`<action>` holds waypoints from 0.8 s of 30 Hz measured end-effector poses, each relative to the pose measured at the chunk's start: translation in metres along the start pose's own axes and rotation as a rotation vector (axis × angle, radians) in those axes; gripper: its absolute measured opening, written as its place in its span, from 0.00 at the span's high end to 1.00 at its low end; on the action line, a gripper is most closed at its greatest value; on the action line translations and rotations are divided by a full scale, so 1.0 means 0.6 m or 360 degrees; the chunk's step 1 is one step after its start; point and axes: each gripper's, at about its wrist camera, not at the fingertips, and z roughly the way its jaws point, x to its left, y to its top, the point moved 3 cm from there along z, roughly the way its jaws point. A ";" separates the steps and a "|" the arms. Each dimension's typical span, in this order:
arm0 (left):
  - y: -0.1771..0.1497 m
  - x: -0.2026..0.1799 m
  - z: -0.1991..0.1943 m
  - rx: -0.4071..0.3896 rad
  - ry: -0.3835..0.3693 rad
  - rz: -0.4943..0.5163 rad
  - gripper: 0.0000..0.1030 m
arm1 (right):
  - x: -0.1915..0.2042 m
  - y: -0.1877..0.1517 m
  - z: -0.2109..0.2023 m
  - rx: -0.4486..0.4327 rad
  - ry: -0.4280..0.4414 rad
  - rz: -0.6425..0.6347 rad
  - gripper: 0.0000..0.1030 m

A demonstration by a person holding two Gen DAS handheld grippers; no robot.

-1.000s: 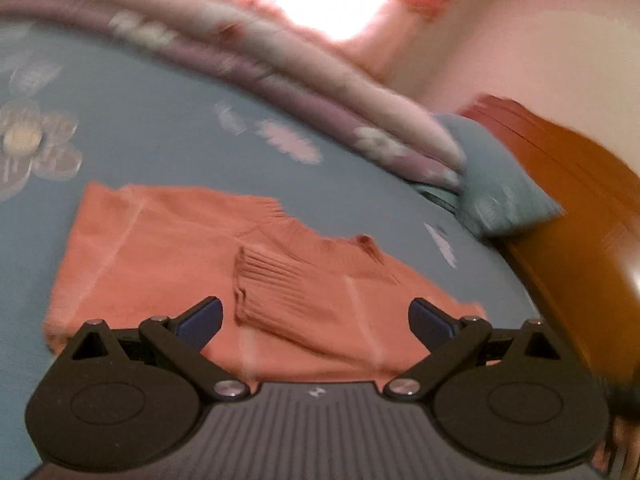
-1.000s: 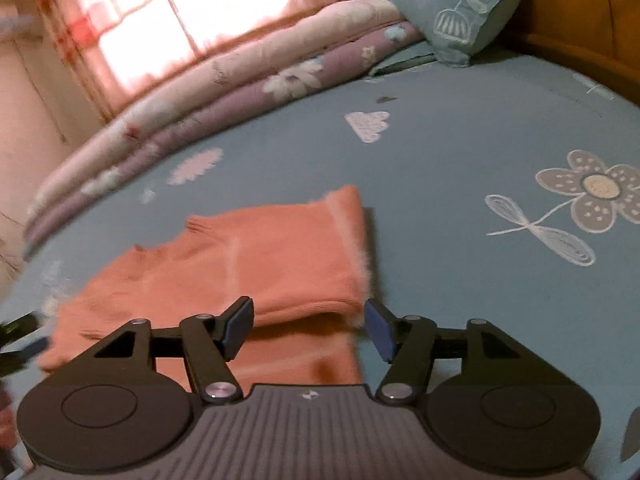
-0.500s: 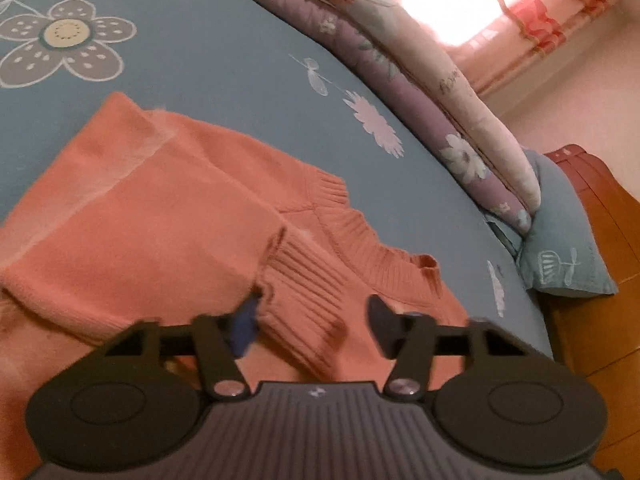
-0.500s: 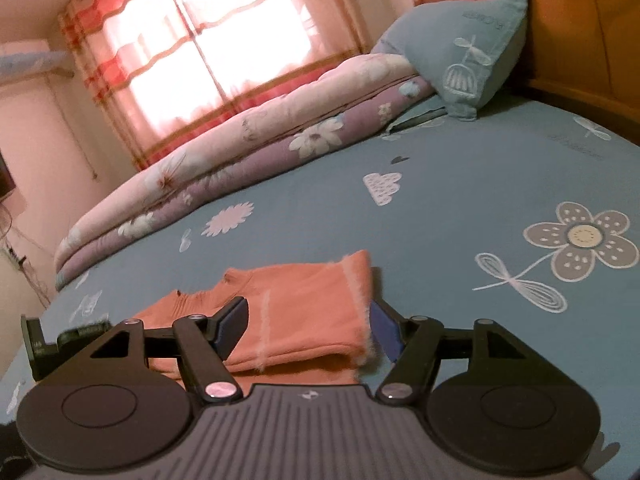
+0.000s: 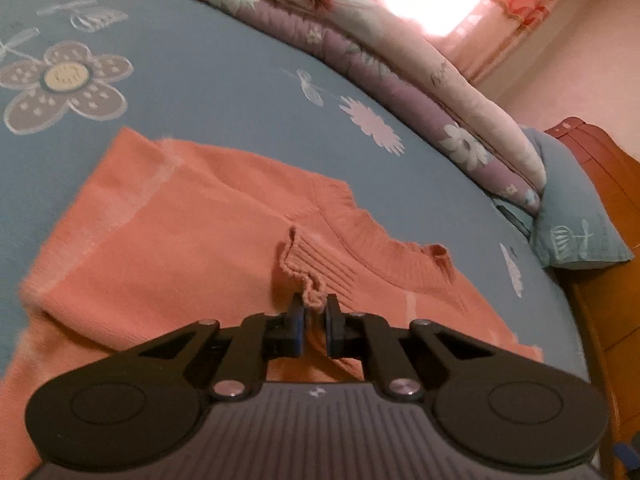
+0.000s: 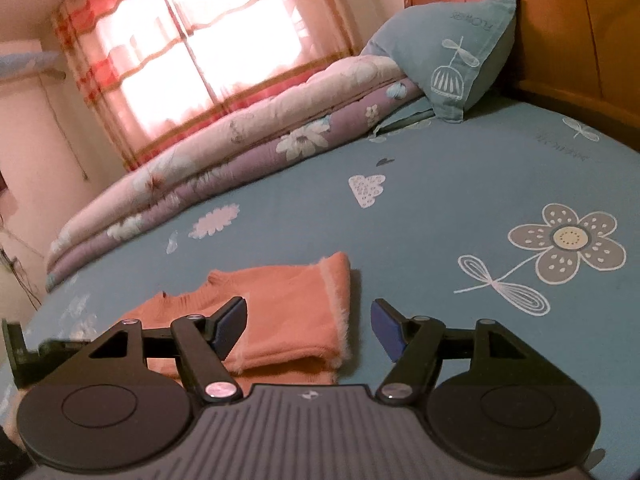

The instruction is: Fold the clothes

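Observation:
An orange knit sweater (image 5: 168, 240) lies partly folded on the blue bed sheet (image 5: 208, 92), its ribbed collar (image 5: 384, 252) toward the pillow. My left gripper (image 5: 314, 306) is shut on the ribbed sleeve cuff (image 5: 308, 276), which bunches up between the pads. In the right wrist view the same sweater (image 6: 288, 320) sits low and left of centre, with its folded edge facing me. My right gripper (image 6: 308, 322) stands open above that folded edge, holding nothing. The left gripper's body (image 6: 24, 356) shows at the far left edge of that view.
A rolled floral quilt (image 6: 224, 148) runs along the far side of the bed under a bright window (image 6: 208, 44). A blue pillow (image 6: 448, 56) leans on the wooden headboard (image 6: 576, 32). Bare sheet (image 6: 480, 200) with flower prints spreads right of the sweater.
My left gripper moved in over the sleeve and went from wide open to shut on the cuff. My right gripper rose and pulled back from the folded edge, staying open.

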 end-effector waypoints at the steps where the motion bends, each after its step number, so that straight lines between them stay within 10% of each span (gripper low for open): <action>1: 0.000 0.006 0.001 -0.0001 0.0027 0.0006 0.94 | -0.005 0.000 0.002 -0.0011 0.0018 0.0012 0.29; 8: 0.004 0.021 0.005 0.0021 0.0052 -0.0016 0.85 | -0.036 -0.009 0.052 -0.0033 0.0146 0.0086 0.80; 19: 0.009 0.019 -0.083 -0.0059 0.0211 0.0125 0.64 | -0.042 -0.056 0.208 0.0247 0.0261 0.0192 0.82; 24: -0.005 -0.122 -0.078 -0.0008 -0.0046 0.0412 0.49 | -0.056 -0.064 0.214 0.0286 0.0257 0.0229 0.96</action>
